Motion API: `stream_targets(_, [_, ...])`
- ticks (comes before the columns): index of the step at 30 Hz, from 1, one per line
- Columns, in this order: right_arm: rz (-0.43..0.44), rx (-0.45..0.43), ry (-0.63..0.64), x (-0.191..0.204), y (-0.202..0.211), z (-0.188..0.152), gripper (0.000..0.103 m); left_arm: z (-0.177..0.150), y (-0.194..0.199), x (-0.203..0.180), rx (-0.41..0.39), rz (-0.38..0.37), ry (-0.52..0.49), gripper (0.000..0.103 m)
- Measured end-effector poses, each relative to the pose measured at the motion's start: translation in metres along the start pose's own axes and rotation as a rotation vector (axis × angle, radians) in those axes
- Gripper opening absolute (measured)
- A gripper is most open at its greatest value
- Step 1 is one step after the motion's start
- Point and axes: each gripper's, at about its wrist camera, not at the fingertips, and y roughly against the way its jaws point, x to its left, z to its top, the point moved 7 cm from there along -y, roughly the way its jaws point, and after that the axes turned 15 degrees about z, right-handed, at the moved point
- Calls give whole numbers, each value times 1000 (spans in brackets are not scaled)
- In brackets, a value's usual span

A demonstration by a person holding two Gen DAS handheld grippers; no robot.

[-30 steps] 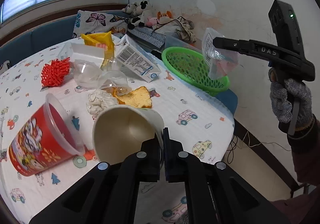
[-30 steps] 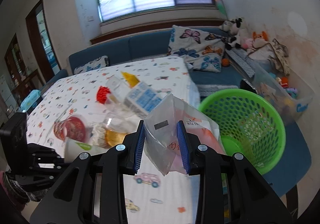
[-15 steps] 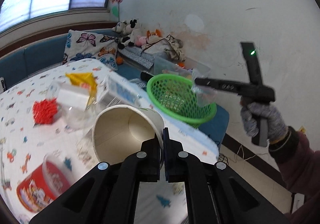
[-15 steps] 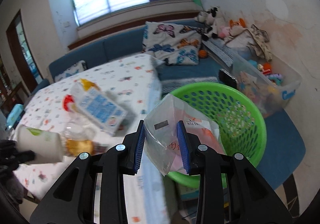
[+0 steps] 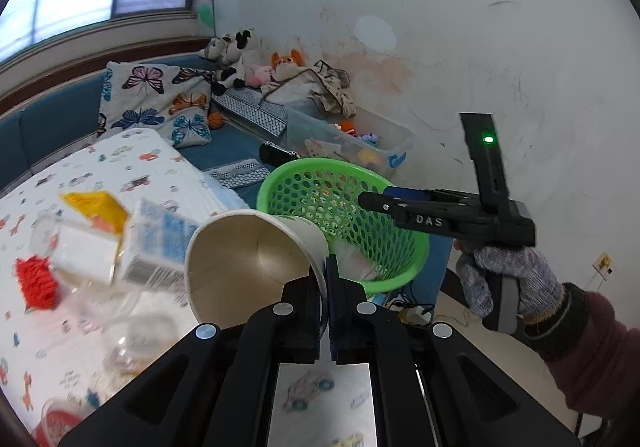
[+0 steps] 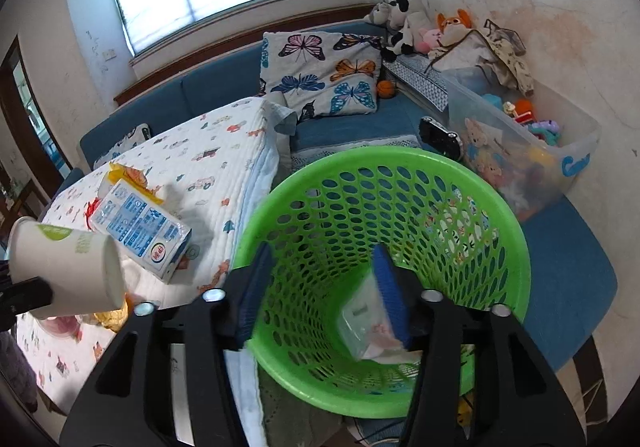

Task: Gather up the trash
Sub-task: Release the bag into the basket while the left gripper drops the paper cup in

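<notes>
My left gripper point(image 5: 326, 267) is shut on the rim of a white paper cup point(image 5: 252, 259), held in the air just left of the green mesh basket point(image 5: 400, 247). The cup also shows at the left of the right wrist view point(image 6: 64, 267). My right gripper point(image 6: 324, 275) is open and empty right over the green basket point(image 6: 508, 247). A clear plastic bag point(image 6: 368, 327) lies inside the basket, below the right finger. In the left wrist view the right gripper point(image 5: 368, 199) hangs over the basket's far rim.
On the patterned tablecloth point(image 6: 208, 151) lie a blue-white carton point(image 6: 140, 225), a yellow wrapper point(image 5: 96, 207), a red mesh piece point(image 5: 34, 281) and clear plastic containers point(image 5: 80, 251). A blue sofa point(image 6: 352, 127), butterfly pillow and a clear toy bin point(image 6: 520, 151) stand behind the basket.
My right gripper moved over the basket, opened and dropped the plastic bag into it. My left gripper carried the paper cup off the table toward the basket.
</notes>
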Motion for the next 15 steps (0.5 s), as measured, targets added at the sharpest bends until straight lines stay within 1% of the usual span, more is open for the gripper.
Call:
stream_targets(3, [-9, -7, 5, -6, 6, -1, 57, 8, -19, -9, 20, -14, -10, 3])
stream_targets(8, [-38, -36, 20, -16, 27, -5, 63, 18, -53, -32, 58, -29, -42, 3])
stream_targets(10, [-45, -49, 13, -20, 35, -7, 66, 21, -68, -43, 83, -41, -53, 3])
stream_targets(15, [-52, -68, -18, -33, 52, -13, 69, 26, -103, -66, 139, -58, -75, 3])
